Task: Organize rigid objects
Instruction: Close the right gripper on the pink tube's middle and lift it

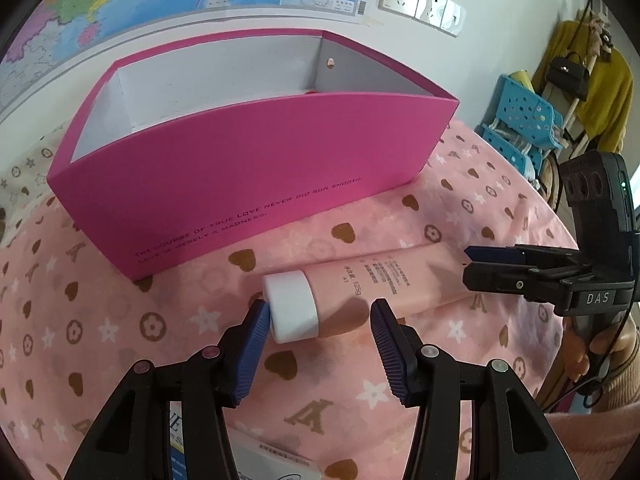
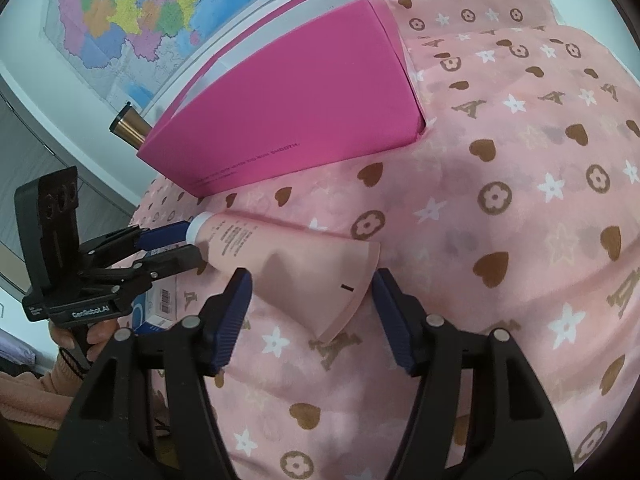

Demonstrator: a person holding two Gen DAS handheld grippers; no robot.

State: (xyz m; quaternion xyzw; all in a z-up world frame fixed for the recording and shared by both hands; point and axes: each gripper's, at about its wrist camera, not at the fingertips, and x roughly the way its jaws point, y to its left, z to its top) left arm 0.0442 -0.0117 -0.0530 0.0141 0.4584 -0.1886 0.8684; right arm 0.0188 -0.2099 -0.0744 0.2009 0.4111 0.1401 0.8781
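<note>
Tube (image 1: 360,292) lies on the pink cloth (image 1: 460,200) before the box (image 1: 248,168). Left gripper (image 1: 318,350) fingers stand wide around its cap (image 1: 292,306); right gripper (image 2: 312,316) fingers wide around its crimped end. Only the right view shows a bronze cylinder (image 2: 130,126) behind the box.

A: Pink tube (image 1: 384,284): soft plastic, satin sheen; white cap (image 1: 292,307) smooth, glossy plastic.
B: Box (image 1: 248,168): matt magenta card outside, plain white paper lining.
A: Cloth (image 2: 500,208) on the worktop: thin printed fabric, matt, creased.
B: Left tongs (image 1: 316,344): black hard plastic; pads (image 1: 252,350) blue, ribbed, rubbery. Wall map (image 2: 132,20): glossy paper.
</note>
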